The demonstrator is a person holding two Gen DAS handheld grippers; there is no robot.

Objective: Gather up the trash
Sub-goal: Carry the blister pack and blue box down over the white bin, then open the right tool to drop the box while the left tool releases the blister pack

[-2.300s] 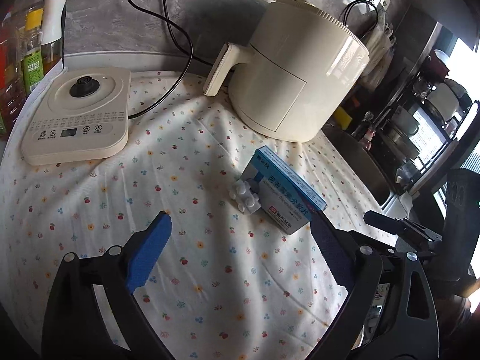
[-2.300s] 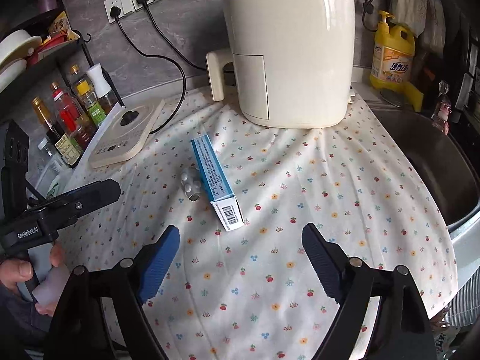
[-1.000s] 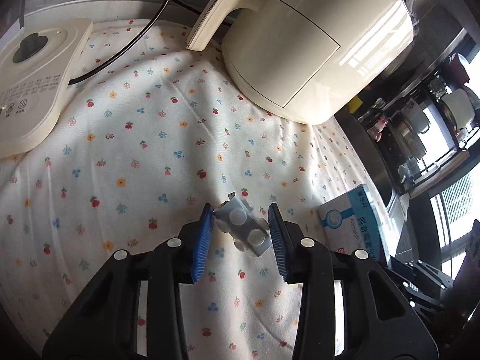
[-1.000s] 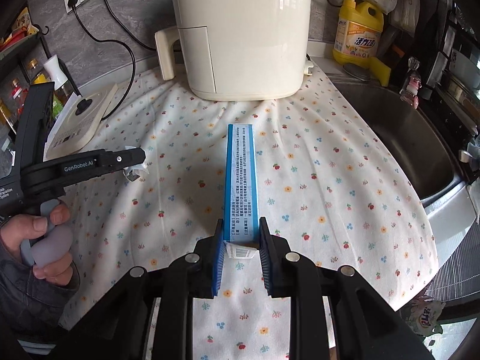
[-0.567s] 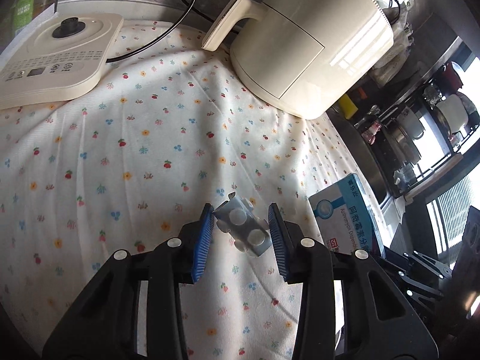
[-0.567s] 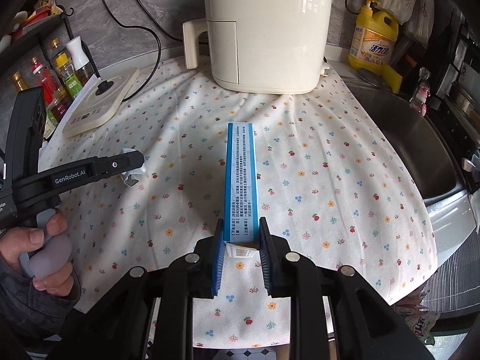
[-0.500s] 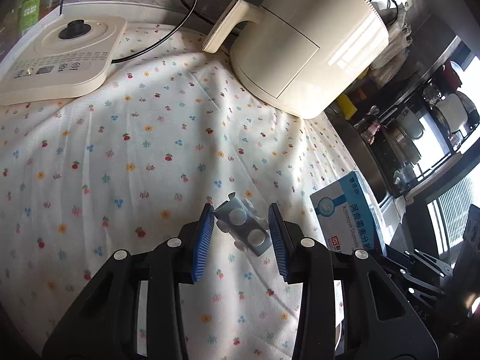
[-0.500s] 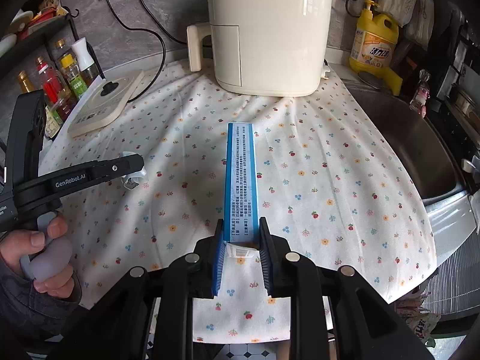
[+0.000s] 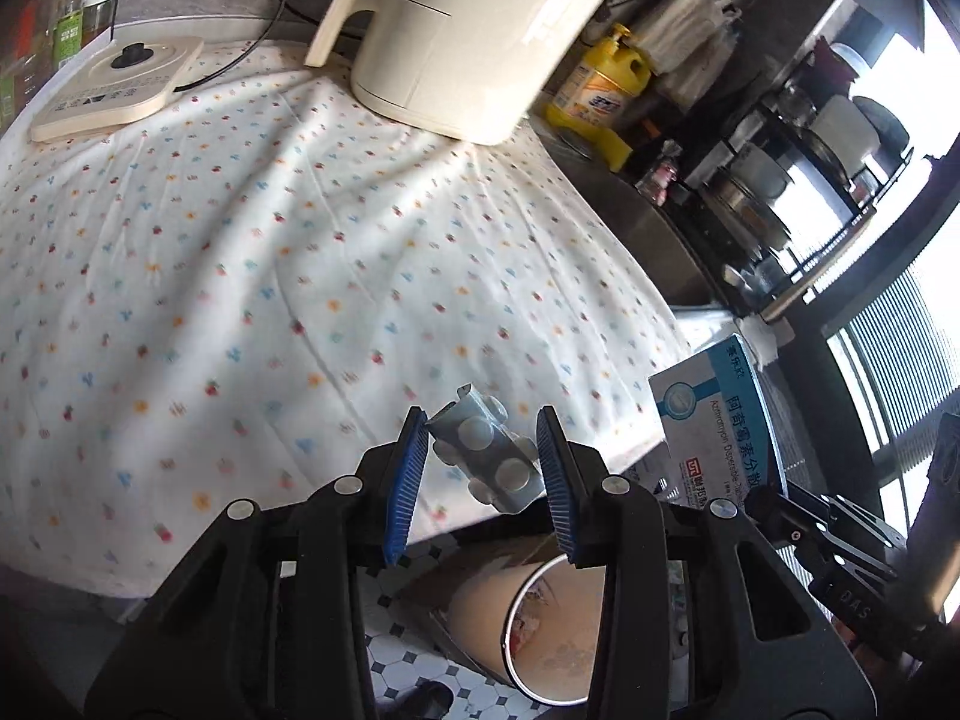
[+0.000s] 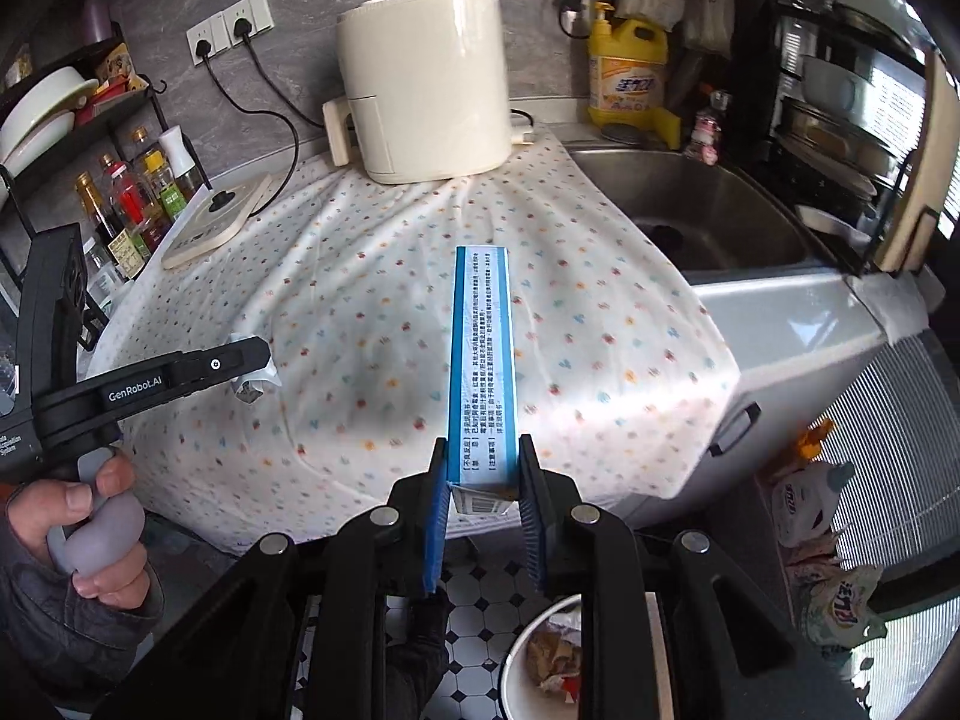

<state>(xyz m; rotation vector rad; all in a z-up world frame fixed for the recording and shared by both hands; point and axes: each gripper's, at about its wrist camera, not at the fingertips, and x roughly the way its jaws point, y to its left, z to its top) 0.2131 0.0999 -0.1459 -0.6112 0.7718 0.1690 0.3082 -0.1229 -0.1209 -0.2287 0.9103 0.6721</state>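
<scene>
My left gripper (image 9: 483, 468) is shut on a silver pill blister pack (image 9: 483, 456), held in the air past the counter's front edge. It also shows in the right wrist view (image 10: 252, 381). My right gripper (image 10: 483, 510) is shut on a blue and white medicine box (image 10: 483, 360), which points forward over the floral cloth (image 10: 390, 312). The box also shows in the left wrist view (image 9: 717, 432). A round trash bin (image 9: 540, 624) with scraps inside stands on the tiled floor below both grippers, also in the right wrist view (image 10: 546, 660).
A cream air fryer (image 10: 420, 84) stands at the back of the counter. A kettle base (image 10: 216, 216) and sauce bottles (image 10: 132, 198) are at the left. A steel sink (image 10: 702, 210) and yellow detergent bottle (image 10: 627, 72) are at the right. Bags (image 10: 828, 552) lie on the floor.
Both grippers have pulled back from the counter toward its front edge, each still holding its item. The trash bin on the floor has come into view below them.
</scene>
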